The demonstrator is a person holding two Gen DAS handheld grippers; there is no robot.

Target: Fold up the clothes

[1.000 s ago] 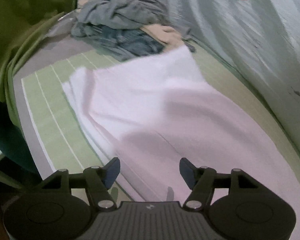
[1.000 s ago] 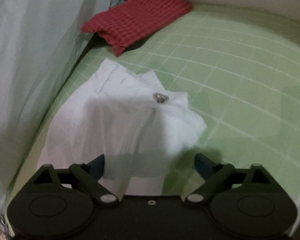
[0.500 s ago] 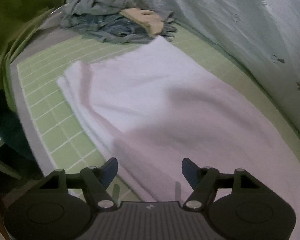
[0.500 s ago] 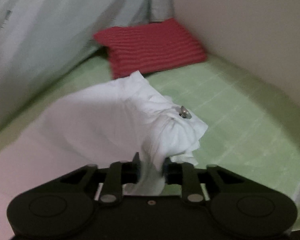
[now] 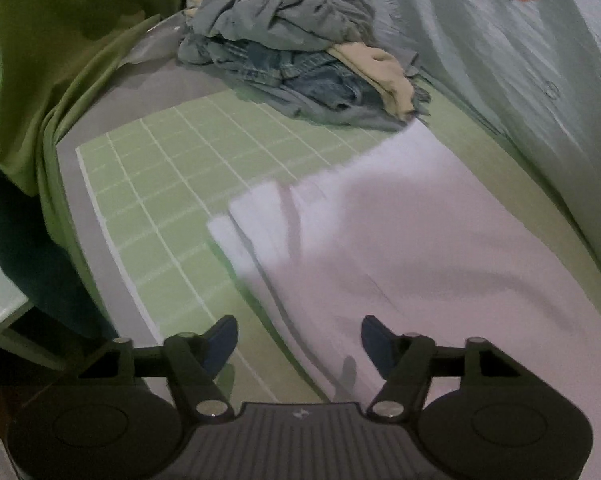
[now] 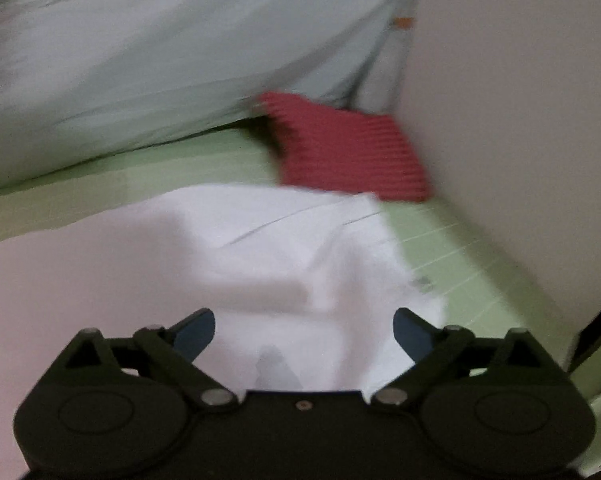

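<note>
A white garment (image 5: pixel 420 240) lies spread on the green grid mat (image 5: pixel 152 184), its layered near edge running down toward my left gripper (image 5: pixel 299 332). That gripper hovers over the edge with its jaws apart and closing, the pads off the cloth. In the right wrist view the other end of the white garment (image 6: pixel 260 248) lies folded over on itself on the mat (image 6: pixel 440 236). My right gripper (image 6: pixel 304 324) hangs above it, jaws opening wide, with cloth below them but not pinched.
A heap of grey, denim and beige clothes (image 5: pixel 292 44) sits at the mat's far end. A folded red cloth (image 6: pixel 344 148) lies by the wall (image 6: pixel 520 120). A pale sheet (image 5: pixel 500 60) borders one side and green fabric (image 5: pixel 60 40) the other.
Half a second ago my right gripper was shut on a bunch of the white cloth and lifting it; now it is open and the cloth lies down. My left gripper has shifted along the garment's edge.
</note>
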